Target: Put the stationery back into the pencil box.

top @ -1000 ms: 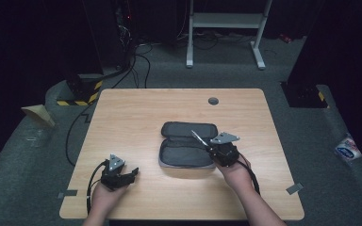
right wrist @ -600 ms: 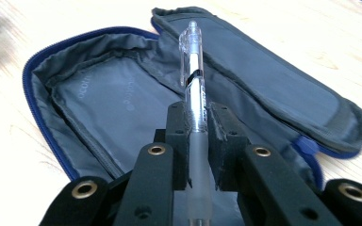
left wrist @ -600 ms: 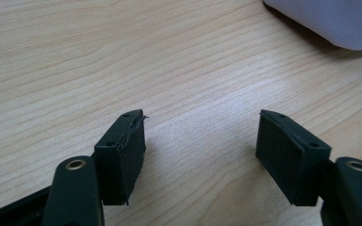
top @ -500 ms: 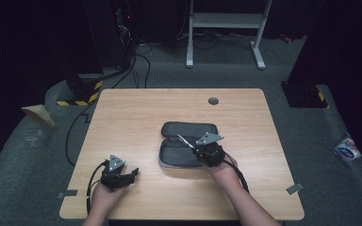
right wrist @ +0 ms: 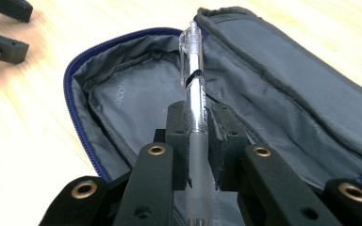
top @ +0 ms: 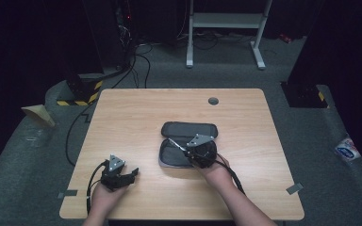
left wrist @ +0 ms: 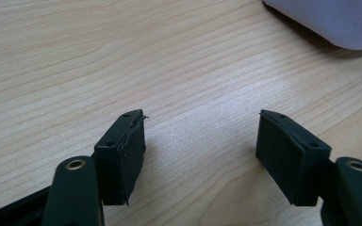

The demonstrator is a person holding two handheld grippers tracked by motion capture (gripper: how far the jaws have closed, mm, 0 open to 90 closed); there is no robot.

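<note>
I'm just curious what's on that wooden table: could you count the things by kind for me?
Pencil case, open: 1
Pen, held over the case: 1
Hand-held grippers, left and right: 2
Total: 4

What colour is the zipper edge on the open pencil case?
Blue, running along the rim of the pencil case; the lining is grey. Best seen in the right gripper view.

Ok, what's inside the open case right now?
Grey lining shows in the case, with no item on the visible part. The right tool holds a pen over it and covers the near end.
</note>
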